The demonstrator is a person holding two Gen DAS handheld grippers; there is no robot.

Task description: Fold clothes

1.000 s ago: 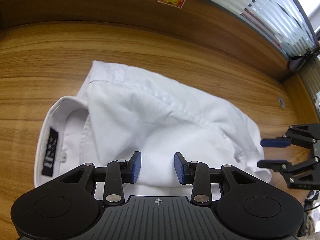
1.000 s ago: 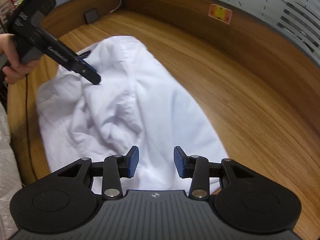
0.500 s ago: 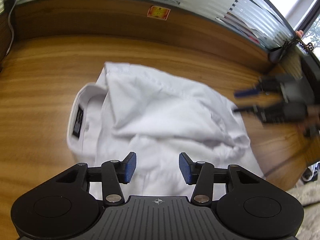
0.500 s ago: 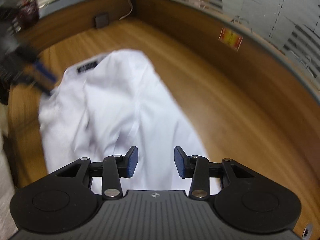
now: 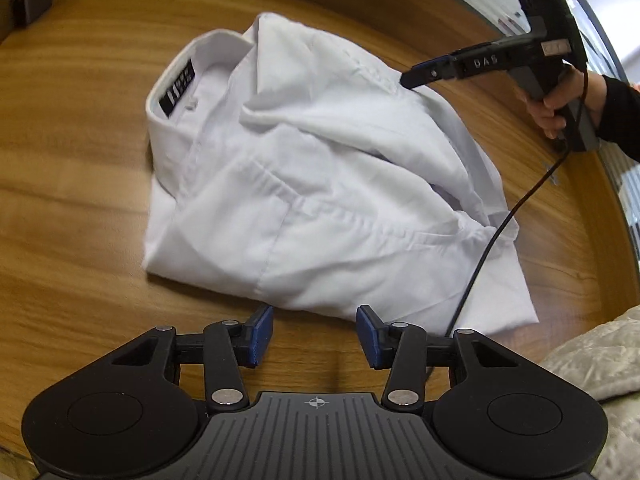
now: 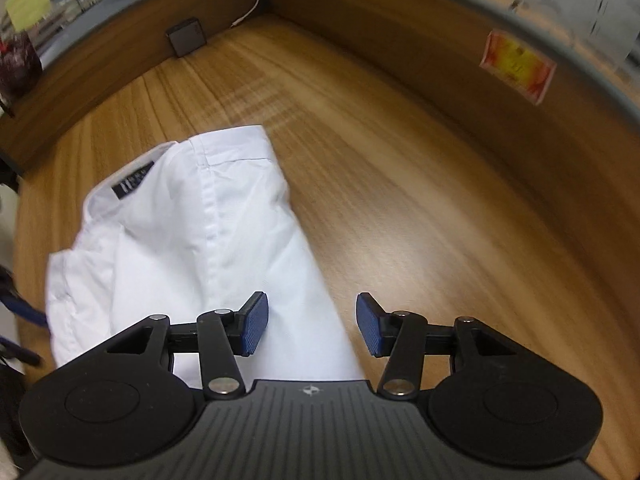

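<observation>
Inside shirt (image 5: 320, 184) collar: black label (image 5: 178, 90), unreadable; left fingers (image 5: 260, 334) apart, empty; right fingers (image 6: 252, 328) opening, empty.

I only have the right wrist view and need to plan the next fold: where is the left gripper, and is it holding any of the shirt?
Observer: The left gripper hovers over bare table, just short of the shirt's near folded edge. Its jaws are open and empty.
Operator: Is anything across the shirt that I can't see?
Observer: Yes. A black cable from the right gripper, whose jaws are opening with nothing pinched, crosses the shirt corner farthest from the collar. I cannot tell whether it touches the cloth.
</observation>
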